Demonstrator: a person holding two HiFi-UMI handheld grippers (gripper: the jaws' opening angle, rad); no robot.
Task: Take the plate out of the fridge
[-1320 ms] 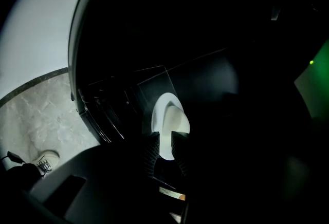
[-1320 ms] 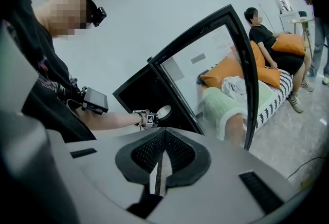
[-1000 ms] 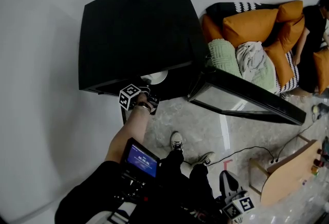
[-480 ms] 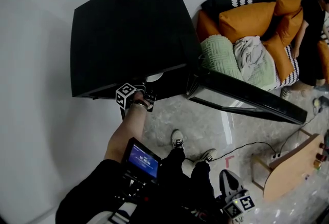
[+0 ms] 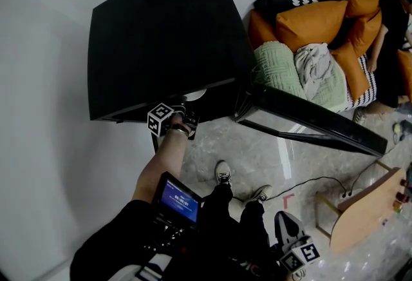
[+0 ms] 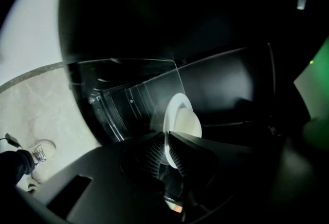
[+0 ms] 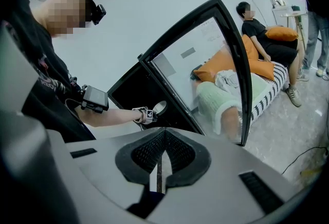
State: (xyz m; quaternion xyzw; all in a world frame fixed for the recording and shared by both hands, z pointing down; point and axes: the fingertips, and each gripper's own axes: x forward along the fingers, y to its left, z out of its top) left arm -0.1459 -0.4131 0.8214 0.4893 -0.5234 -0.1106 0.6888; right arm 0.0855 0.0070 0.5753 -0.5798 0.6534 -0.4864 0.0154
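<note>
A white plate (image 6: 184, 117) stands on edge in the dark inside of the black fridge (image 5: 161, 35). From the head view the plate (image 5: 195, 94) shows just under the fridge's top edge. My left gripper (image 6: 167, 138) reaches into the opening. Its jaws are closing, and the plate's lower rim sits between the pads, which press on it. In the head view the left gripper (image 5: 183, 120) is at the mouth of the fridge. My right gripper (image 7: 160, 164) hangs low by my side, shut with nothing in it. It looks back at the fridge, the plate (image 7: 160, 107) and my left arm.
The fridge's glass door (image 5: 309, 120) stands swung open to the right. Behind it is a sofa (image 5: 322, 48) with orange cushions and a green blanket, and a person (image 5: 393, 35) sits at its end. A cable (image 5: 309, 186) and a wooden stand (image 5: 367, 215) lie on the marble floor.
My left gripper stays at the fridge's mouth by the plate, shifted only slightly. The head view has moved a little. The right gripper remains low at my side.
</note>
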